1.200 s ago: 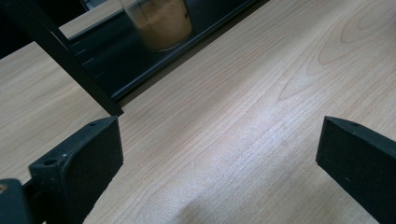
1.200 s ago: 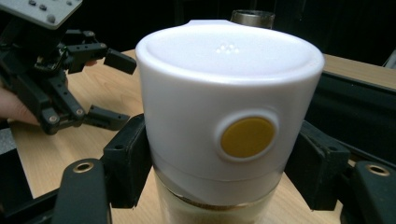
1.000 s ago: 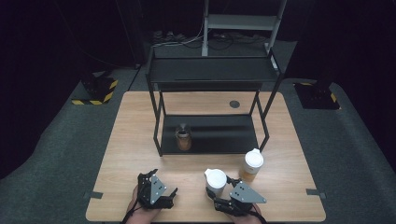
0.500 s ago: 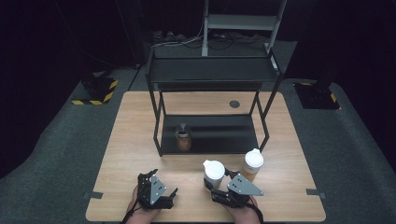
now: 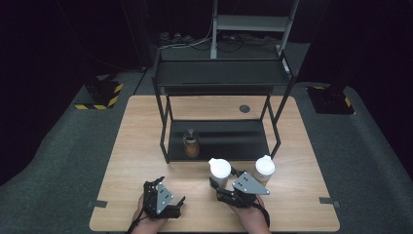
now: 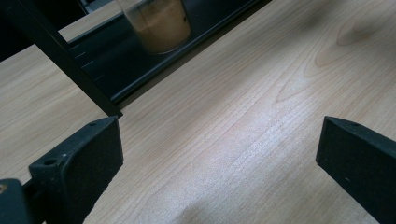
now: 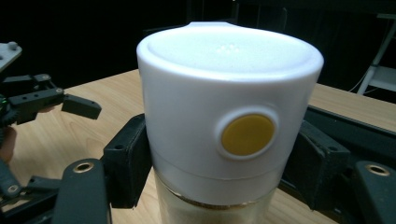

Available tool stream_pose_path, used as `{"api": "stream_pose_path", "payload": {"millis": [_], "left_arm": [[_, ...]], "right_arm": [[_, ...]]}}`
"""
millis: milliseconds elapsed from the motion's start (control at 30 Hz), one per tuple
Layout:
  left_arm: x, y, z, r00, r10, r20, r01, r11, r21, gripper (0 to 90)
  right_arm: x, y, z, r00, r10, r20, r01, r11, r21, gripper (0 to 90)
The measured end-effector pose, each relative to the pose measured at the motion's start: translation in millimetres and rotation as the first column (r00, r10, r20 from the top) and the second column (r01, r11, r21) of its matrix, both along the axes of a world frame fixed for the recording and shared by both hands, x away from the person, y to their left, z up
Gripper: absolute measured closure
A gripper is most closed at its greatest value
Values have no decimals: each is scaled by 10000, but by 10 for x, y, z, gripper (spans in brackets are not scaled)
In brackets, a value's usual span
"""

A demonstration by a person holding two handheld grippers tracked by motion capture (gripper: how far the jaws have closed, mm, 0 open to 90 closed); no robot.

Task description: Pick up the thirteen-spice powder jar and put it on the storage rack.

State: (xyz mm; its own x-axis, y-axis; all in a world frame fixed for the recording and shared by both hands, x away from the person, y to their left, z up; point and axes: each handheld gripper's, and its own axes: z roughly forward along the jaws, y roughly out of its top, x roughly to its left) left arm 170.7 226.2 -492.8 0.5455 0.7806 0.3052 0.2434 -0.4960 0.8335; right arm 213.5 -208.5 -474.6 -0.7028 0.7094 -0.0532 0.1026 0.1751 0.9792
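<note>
- High view: right gripper (image 5: 220, 184) near the front edge of the wooden table (image 5: 141, 131), jaws clamped on a white-capped jar (image 5: 219, 170). Second white-capped jar (image 5: 265, 168) stands just right of it, apart. Left gripper (image 5: 171, 204) low at front left, jaws spread, nothing in them. Black shelf rack (image 5: 221, 78) mid-table; brown jar (image 5: 191, 145) on its lower shelf.
- Left gripper view: both jaws wide apart over bare table wood, holding nothing. Brown jar (image 6: 156, 23) on the rack's lower shelf ahead; rack leg (image 6: 60, 60) at left.
- Right gripper view: white-capped jar (image 7: 224, 116) upright between the jaws, pads pressing on both sides just under the cap; yellow dot on the cap faces the camera. Left gripper (image 7: 70, 105) at far left, open.
</note>
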Motion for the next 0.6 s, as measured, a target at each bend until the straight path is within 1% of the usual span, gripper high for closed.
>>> {"api": "stream_pose_path", "payload": {"millis": [67,100,133,167,200,400,433,467,500,600], "left_arm": [[6,4,41,10000,-66,34,64,9990,436,9],[9,7,65,9999,-111,54,107,9975,696,9],[16,13,99,9998,-197,76,188,9943,1050,9],[10,14,63,9999,-137,57,132,9976,677,9],[7,14,42,9999,-109,61,106,9989,463,9],[2,27,13,9999,-119,89,117,9998,177,9],[-4,24,-15,9999,-75,116,76,10000,-45,9],[-3,26,-6,9999,-92,109,92,10000,22,9],[-6,26,-16,10000,-80,56,81,9998,-159,9],[-7,29,-19,9999,-94,55,95,9998,-193,9]], "right_arm": [[23,26,8,10000,-42,23,42,10000,-49,302],[35,41,15,10000,-72,20,72,9999,-81,302],[51,53,20,10000,-94,25,94,9999,-100,302],[72,69,27,9999,-138,6,138,9999,-92,302],[87,77,30,9999,-159,16,159,9998,-95,302],[160,132,46,9994,-333,4,333,9994,-120,302],[169,138,47,9994,-360,-1,360,9993,-128,302],[184,148,48,9992,-405,-24,405,9991,-123,302],[197,155,48,9990,-435,-37,434,9990,-121,302],[235,172,48,9986,-520,-95,519,9986,-101,302]]}}
